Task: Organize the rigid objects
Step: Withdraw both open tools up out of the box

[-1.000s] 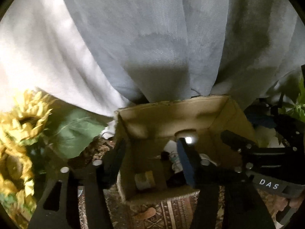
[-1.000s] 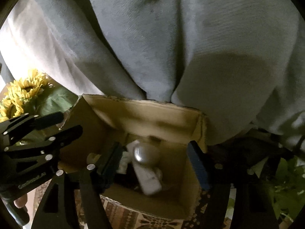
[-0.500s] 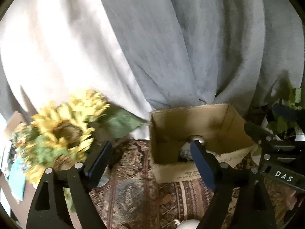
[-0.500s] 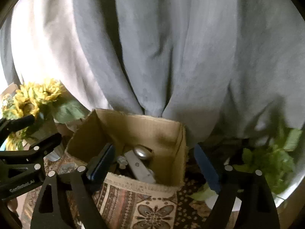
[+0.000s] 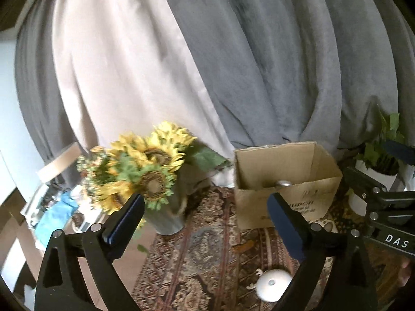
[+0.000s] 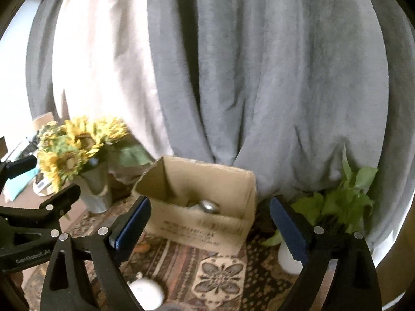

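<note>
An open cardboard box (image 5: 290, 186) stands on a patterned cloth, also in the right wrist view (image 6: 207, 223). A shiny metal rounded object (image 6: 210, 205) pokes up inside it (image 5: 284, 183). A white round object (image 5: 273, 283) lies on the cloth near me, also in the right wrist view (image 6: 147, 291). My left gripper (image 5: 205, 223) is open and empty, held back from the box. My right gripper (image 6: 210, 225) is open and empty, in front of the box.
A vase of sunflowers (image 5: 147, 178) stands left of the box, also in the right wrist view (image 6: 75, 153). A green potted plant (image 6: 337, 202) stands at the right. Grey and white curtains hang behind. Clutter lies at the far left (image 5: 57, 207).
Both grippers have pulled back and up from over the box, staying open. The box now looks smaller and farther. The white round object has come into view on the cloth.
</note>
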{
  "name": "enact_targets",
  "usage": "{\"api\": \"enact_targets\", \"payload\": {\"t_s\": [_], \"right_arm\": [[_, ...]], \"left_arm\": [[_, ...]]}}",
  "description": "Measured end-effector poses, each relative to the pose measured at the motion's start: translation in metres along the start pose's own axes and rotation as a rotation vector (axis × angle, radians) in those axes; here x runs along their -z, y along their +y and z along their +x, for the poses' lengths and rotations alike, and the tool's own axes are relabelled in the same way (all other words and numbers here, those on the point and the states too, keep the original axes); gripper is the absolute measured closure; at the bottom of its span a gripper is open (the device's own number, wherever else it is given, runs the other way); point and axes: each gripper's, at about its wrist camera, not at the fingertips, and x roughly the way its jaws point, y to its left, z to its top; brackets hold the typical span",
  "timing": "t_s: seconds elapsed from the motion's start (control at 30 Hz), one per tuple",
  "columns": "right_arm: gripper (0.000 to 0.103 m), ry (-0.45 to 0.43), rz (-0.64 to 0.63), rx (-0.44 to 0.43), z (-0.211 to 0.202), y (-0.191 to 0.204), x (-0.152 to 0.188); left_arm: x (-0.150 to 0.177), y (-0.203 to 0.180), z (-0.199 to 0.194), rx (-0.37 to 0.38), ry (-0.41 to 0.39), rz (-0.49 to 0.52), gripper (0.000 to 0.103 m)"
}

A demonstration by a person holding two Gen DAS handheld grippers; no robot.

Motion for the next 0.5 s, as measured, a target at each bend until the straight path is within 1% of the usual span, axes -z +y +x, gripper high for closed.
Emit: {"api": "enact_targets", "payload": {"t_s": [0.13,0.23,0.33,0.4,0.5], "right_arm": [[0.009,0.002,0.008,-0.002,-0.014,0.009,0.014],[0.009,0.002,0.022,0.006,-0.024,0.015,0.023],[0.009,-0.017,0.03,0.045,-0.037,0.024,0.031],[0.009,-0.026,0.039,0.069,-0.043,0.03,0.036],[0.009,-0.024,0.067,0.107,-0.052,0.043,0.043]], "left_arm": [[0.013,0.005,-0.016,-0.003,-0.029,0.025,0.005],[0.024,0.012,-0.024,0.02,-0.06,0.039,0.005],[0.033,0.019,-0.026,0.048,-0.102,0.069,0.005],[0.04,0.028,-0.026,0.094,-0.131,0.091,0.005],[0.047,0.038,-0.021,0.162,-0.151,0.131,0.005]]}}
